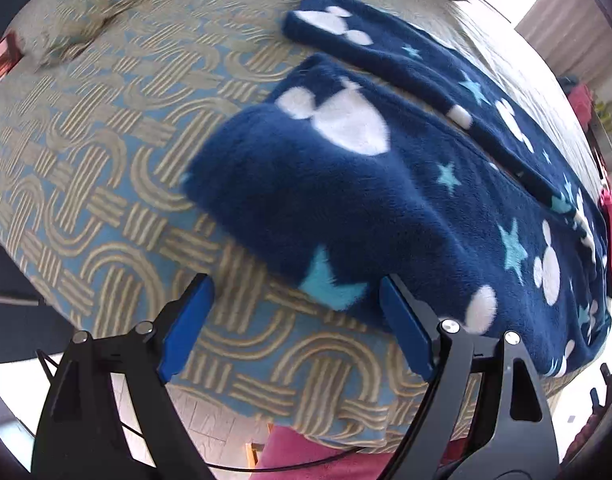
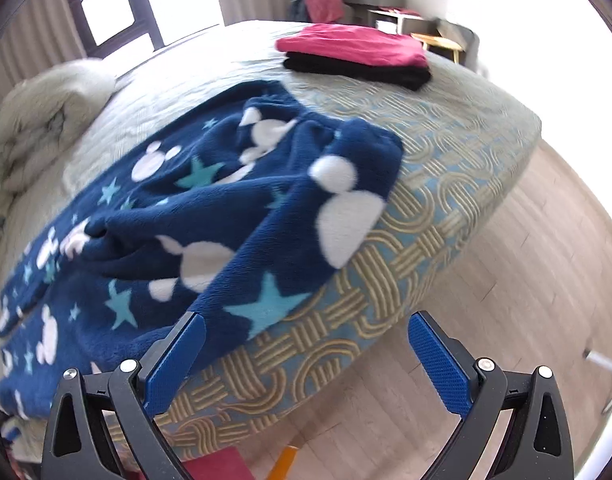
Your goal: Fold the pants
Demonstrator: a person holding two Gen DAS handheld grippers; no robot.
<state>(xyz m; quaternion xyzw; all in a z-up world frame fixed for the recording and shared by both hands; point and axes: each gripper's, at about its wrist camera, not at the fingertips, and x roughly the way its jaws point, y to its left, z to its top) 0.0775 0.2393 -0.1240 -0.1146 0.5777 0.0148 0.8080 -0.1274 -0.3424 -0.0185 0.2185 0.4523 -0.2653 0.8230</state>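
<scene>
Navy fleece pants [image 1: 386,184] with white mouse heads and teal stars lie spread on the patterned bed [image 1: 106,152], both legs pointing away with a gap between them. My left gripper [image 1: 294,300] is open and empty, just short of the near leg's cuff end. In the right wrist view the same pants [image 2: 194,216] lie rumpled at the waist end near the bed's edge. My right gripper [image 2: 306,344] is open and empty, its left finger beside the pants' near edge, over the mattress side.
A folded red garment on a black one [image 2: 354,54] sits on the far corner of the bed [image 2: 466,136]. A crumpled pale duvet [image 2: 46,116] lies at the left. Wooden floor [image 2: 506,280] runs to the right of the bed. Furniture stands at the back wall.
</scene>
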